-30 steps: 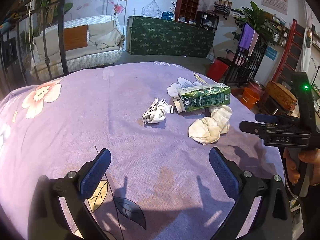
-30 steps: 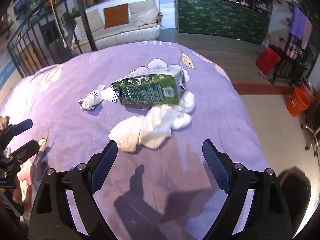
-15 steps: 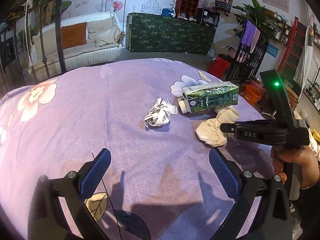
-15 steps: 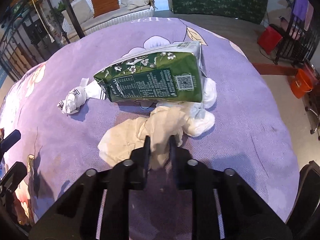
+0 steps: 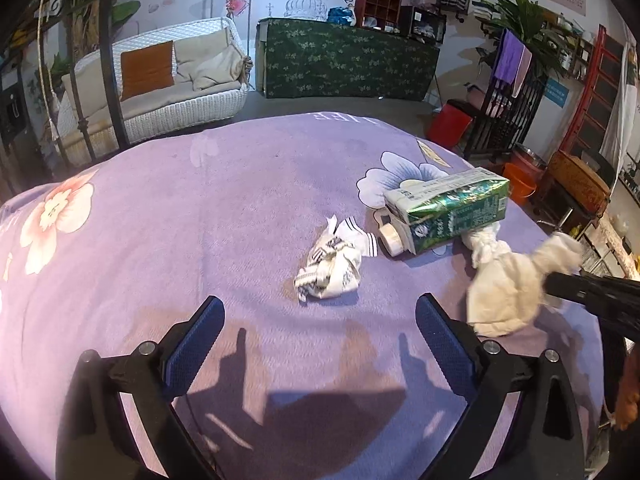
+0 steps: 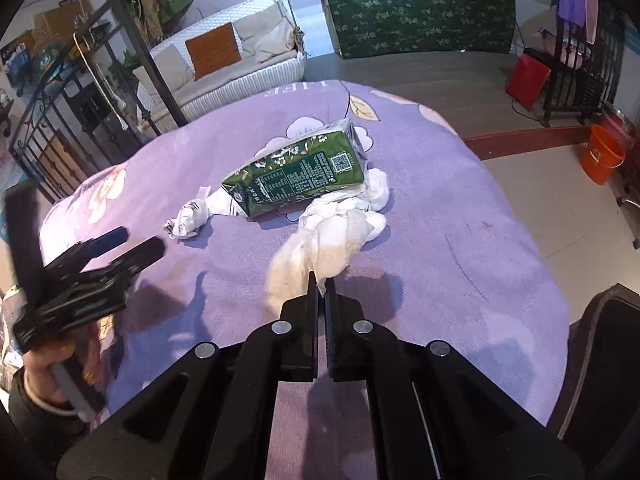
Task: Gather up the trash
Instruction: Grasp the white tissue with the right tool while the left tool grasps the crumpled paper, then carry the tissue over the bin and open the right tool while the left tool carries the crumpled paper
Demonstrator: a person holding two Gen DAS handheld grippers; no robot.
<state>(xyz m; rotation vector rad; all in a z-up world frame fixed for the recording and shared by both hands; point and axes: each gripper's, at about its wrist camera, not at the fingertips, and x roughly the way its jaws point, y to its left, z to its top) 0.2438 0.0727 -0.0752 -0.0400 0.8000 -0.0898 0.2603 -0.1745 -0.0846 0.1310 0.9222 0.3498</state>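
On the purple flowered tablecloth (image 5: 180, 220) lie a crumpled printed paper (image 5: 330, 266) (image 6: 188, 216), a green drink carton (image 5: 456, 210) (image 6: 300, 180) on its side, and a white tissue wad (image 5: 504, 292) (image 6: 324, 240). My right gripper (image 6: 321, 280) is shut on the near end of the tissue wad, whose far end still touches the carton. In the left wrist view the right gripper (image 5: 560, 286) comes in from the right edge. My left gripper (image 5: 319, 303) (image 6: 140, 244) hovers just short of the crumpled paper, its jaws closing slightly with nothing between them.
The round table's edge drops off to the right. Beyond it stand an orange bucket (image 6: 602, 156) and a red bin (image 6: 528, 76). A white wicker swing sofa (image 5: 160, 84) and a green-draped counter (image 5: 348, 64) are behind. A dark object (image 6: 600, 360) sits at lower right.
My right gripper went from wide open to shut on the tissue wad and drew it back from the carton. My left gripper moved forward, closer to the crumpled paper.
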